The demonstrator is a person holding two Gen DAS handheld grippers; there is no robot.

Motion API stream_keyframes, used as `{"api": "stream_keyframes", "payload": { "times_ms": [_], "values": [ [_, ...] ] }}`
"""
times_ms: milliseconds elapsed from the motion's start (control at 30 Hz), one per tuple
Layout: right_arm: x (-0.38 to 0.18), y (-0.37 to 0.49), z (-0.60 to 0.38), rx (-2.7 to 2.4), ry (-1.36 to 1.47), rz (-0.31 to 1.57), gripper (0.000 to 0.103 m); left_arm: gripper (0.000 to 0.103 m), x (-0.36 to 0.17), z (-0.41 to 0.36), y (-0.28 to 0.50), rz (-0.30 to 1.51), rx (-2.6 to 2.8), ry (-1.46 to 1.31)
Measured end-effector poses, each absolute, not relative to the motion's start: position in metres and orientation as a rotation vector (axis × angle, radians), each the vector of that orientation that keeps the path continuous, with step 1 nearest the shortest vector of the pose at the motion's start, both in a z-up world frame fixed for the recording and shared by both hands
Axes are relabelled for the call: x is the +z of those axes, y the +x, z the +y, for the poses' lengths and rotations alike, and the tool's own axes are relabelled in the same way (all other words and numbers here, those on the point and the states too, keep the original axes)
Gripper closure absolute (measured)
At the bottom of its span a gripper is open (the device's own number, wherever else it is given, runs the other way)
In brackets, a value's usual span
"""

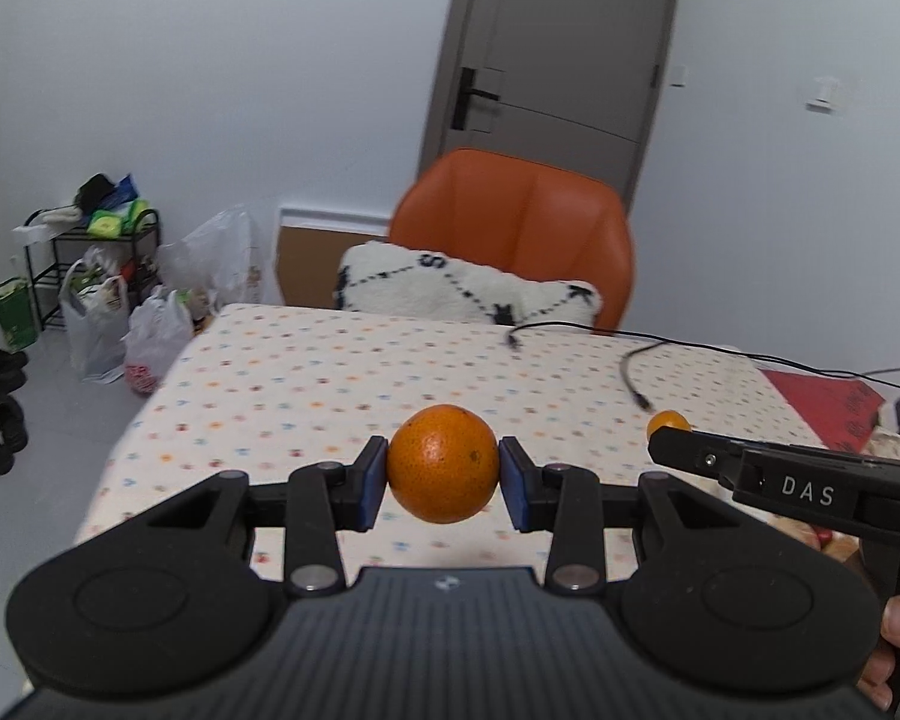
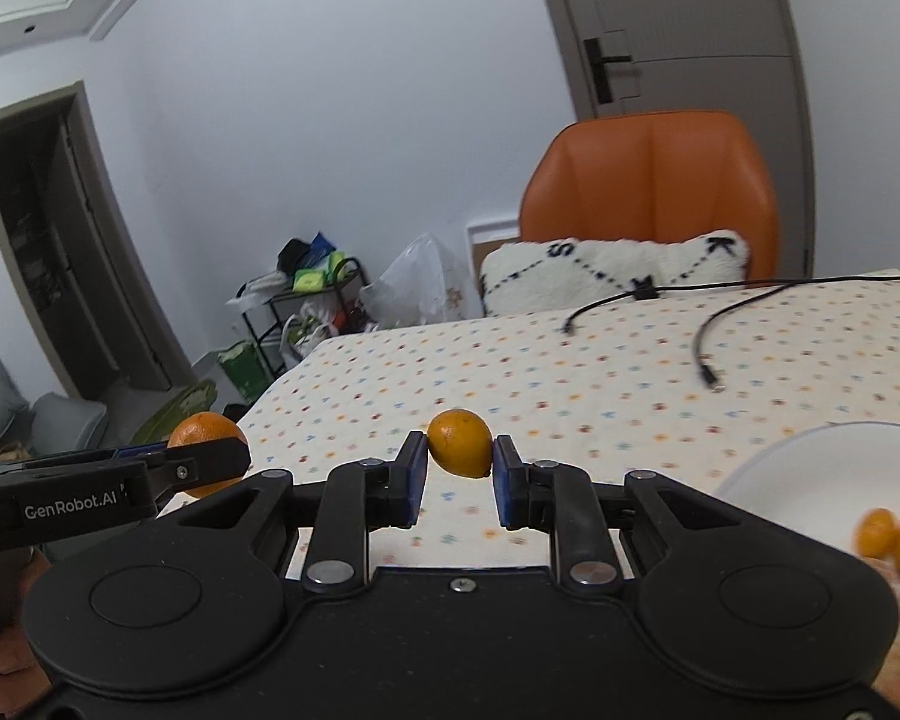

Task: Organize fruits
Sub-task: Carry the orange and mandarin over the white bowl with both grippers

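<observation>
Both grippers were loaded and lifted off the surface (image 1: 342, 372), so the task was judged mid-way: two fruits in transit, none of them yet set down. Left gripper (image 1: 443, 474): jaws clenched on a large orange (image 1: 443, 463), the blue pads (image 1: 371, 483) pressing on either side at its widest part; the fruit sat squarely between the jaws and clear of the patterned cloth beneath. Right gripper (image 2: 461, 465): jaws clamped on a smaller orange (image 2: 459, 443), held nearer the pad tips, the grip judged less deep than on the left. The two grippers were side by side, each showing at the edge of the other's view. To the right of the right jaws, and below them, a white plate (image 2: 810, 456) stood on the surface with at least two more orange fruits (image 2: 876, 534) and something red on it, blurred at the frame edge. Whether the plate was source or destination could not be told from these views. A black cable (image 2: 705, 354) lay on the surface beyond the jaws, well apart from both fruits. Remaining, as judged: placing both held fruits, and probably handling those on the plate.
</observation>
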State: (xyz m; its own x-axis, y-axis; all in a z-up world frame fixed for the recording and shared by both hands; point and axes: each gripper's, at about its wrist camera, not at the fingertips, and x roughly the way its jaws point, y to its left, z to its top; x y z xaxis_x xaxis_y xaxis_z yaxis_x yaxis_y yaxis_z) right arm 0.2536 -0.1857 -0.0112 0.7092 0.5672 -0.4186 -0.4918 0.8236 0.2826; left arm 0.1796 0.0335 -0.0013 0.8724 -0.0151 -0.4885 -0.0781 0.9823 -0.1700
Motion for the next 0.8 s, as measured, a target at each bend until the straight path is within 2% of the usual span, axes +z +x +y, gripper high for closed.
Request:
{"api": "stream_keyframes", "payload": {
  "times_ms": [800],
  "values": [
    [-0.031,0.247,-0.298,0.496,0.269,0.478,0.081,0.065,-0.005,-0.078,0.201,0.551,-0.092,-0.079]
  ]
}}
